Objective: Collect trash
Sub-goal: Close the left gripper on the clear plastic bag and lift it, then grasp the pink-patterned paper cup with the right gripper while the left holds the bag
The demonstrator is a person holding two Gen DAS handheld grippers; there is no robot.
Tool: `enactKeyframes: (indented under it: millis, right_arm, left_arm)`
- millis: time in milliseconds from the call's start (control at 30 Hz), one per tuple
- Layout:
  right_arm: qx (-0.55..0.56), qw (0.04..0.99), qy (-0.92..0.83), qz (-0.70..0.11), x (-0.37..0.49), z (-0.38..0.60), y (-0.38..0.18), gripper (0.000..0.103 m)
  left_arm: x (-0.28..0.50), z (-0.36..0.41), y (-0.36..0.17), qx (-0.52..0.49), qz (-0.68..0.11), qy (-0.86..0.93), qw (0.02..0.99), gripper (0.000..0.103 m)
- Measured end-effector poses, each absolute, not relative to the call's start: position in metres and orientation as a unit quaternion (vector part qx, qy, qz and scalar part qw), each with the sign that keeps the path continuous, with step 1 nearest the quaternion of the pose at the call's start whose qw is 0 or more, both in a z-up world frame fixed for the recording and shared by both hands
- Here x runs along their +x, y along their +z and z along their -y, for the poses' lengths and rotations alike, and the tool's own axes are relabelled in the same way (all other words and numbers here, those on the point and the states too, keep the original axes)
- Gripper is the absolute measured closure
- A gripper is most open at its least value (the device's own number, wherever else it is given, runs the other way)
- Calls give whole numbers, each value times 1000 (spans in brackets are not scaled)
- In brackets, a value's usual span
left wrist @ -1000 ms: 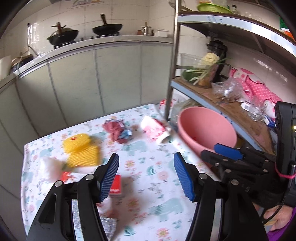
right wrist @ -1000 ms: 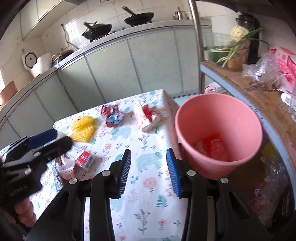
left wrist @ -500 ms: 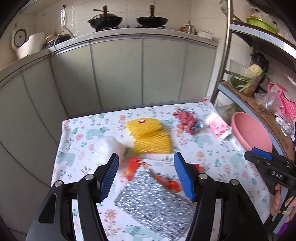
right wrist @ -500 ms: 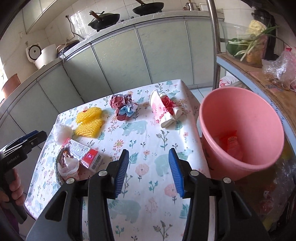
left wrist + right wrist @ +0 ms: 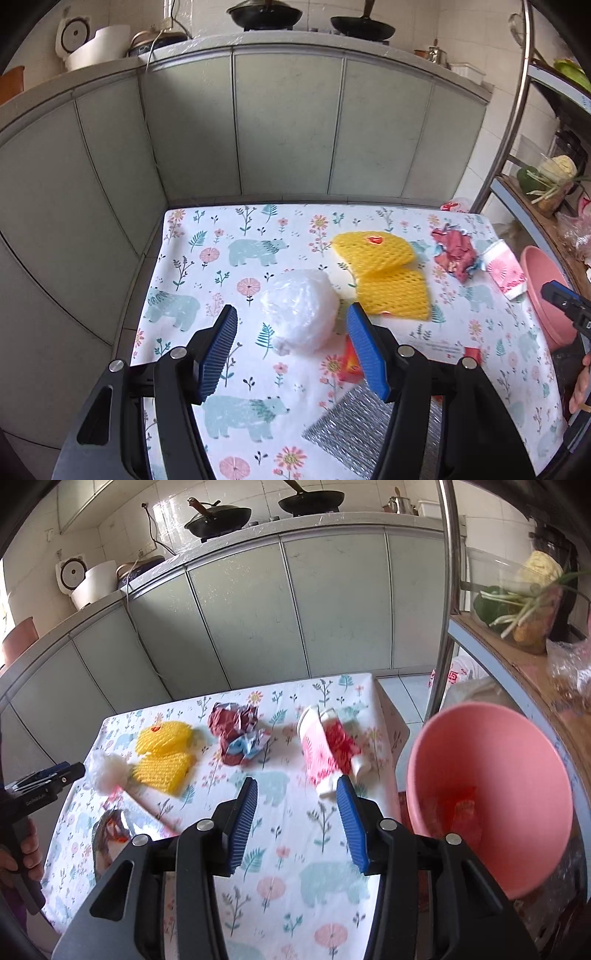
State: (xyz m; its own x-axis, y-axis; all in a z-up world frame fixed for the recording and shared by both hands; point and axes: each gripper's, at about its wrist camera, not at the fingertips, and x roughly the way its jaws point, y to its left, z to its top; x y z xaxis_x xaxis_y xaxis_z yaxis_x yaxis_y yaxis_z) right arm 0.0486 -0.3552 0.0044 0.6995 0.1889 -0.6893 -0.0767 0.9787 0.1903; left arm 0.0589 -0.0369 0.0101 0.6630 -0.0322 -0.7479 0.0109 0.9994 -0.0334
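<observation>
Trash: white plastic wad (image 5: 300, 313) on table (image 5: 207, 236), just ahead of left gripper (image 5: 291, 349), jaws spread, empty. Looks light, soft, crushable; pinch across its middle. Yellow foam nets (image 5: 384, 271) beside it. Right gripper (image 5: 297, 821) half-open, empty, near pink bin (image 5: 491, 797).

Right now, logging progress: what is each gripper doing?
Left gripper: open, empty, crumpled white plastic ball ahead.
Right gripper: open, empty.

I count two yellow foam nets (image 5: 384, 269), one white plastic wad (image 5: 299, 312), one crumpled maroon wrapper (image 5: 236, 734), one squashed paper cup (image 5: 328, 753), one pink bin (image 5: 487, 797), two woks (image 5: 218, 517) upper centre.
</observation>
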Motion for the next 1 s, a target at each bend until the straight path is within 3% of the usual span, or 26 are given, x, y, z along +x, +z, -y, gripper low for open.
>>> enactKeyframes:
  millis: [367, 433, 533, 700, 867, 900, 967, 1000]
  right_arm:
    - [51, 913, 78, -396, 78, 349, -6, 57]
    - [46, 911, 79, -401, 82, 348, -9, 57]
    - [43, 910, 77, -406, 88, 348, -12, 57]
    - [38, 909, 74, -408, 99, 349, -18, 57]
    - [45, 904, 82, -416, 108, 350, -25, 58]
    - [44, 903, 83, -419, 109, 350, -27, 60]
    - [41, 902, 80, -423, 109, 348, -29, 84]
    - [40, 902, 76, -423, 108, 348, -29, 88]
  left_arm:
    - [91, 30, -21, -48, -432, -21, 900, 44]
    - [90, 32, -22, -46, -427, -31, 903, 61]
    - [89, 35, -20, -36, -418, -34, 907, 78]
    - [88, 35, -16, -41, -411, -40, 910, 87]
    - [86, 32, -11, -45, -407, -39, 911, 88]
    - [86, 31, -9, -46, -406, -40, 912, 88]
    - [84, 31, -6, -48, -404, -41, 913, 88]
    - [83, 31, -5, -48, -402, -41, 913, 88]
